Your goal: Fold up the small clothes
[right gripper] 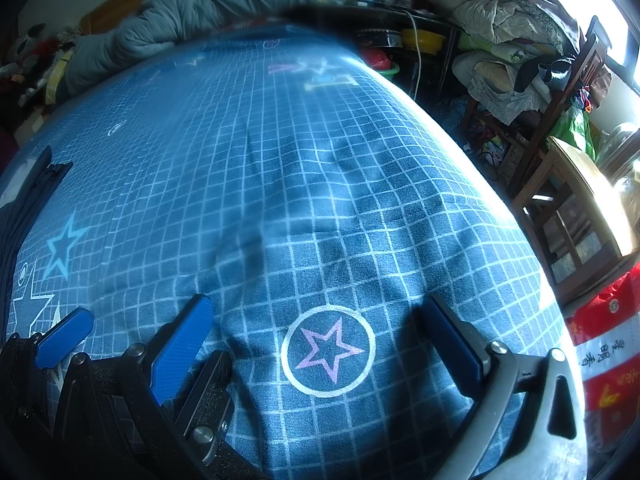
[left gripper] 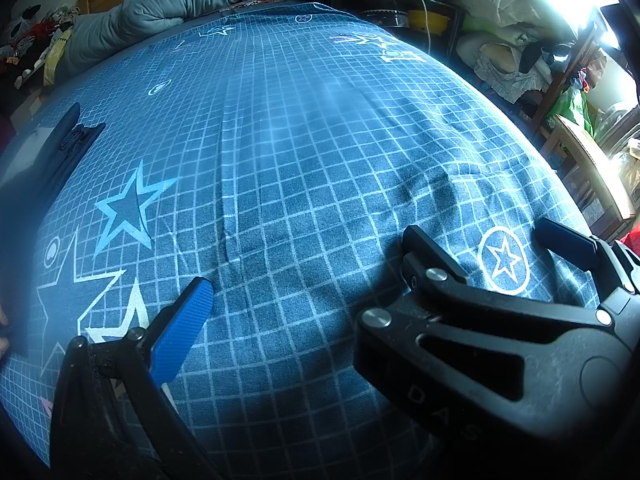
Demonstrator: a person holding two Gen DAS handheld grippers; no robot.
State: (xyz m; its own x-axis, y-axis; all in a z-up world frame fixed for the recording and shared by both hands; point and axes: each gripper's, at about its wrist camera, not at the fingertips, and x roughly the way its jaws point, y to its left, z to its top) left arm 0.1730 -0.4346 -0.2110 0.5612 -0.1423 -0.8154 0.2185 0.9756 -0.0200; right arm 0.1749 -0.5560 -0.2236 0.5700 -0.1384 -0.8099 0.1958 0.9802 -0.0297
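Left wrist view: the left tongs (left gripper: 320, 336) hover low over a bed (left gripper: 304, 152) covered with a blue sheet printed with a white grid and stars. Only their left finger, with its blue pad (left gripper: 184, 332), shows. It stands far out to the side, so the tongs look wide open with nothing in them. The other finger is hidden behind the right tongs (left gripper: 500, 246), which reach in from the right. These are black, their two fingers spread on either side of a circled white star (left gripper: 505, 261).

In the right wrist view the right tongs (right gripper: 320, 344) gape wide and empty, framing a circled pink star (right gripper: 328, 350) on the sheet. One blue pad of the left tongs pokes in just to the left.

The dark navy garment (left gripper: 60, 152), with a zip along its edge, lies on the bed at the far left, well apart from both tongs. It also shows at the left edge of the right wrist view (right gripper: 28, 200).

A grey quilt (left gripper: 180, 0) is bunched at the far end of the bed. A wooden chair (right gripper: 560, 184) piled with laundry stands to the right, with a red bag (right gripper: 608, 340) nearer.
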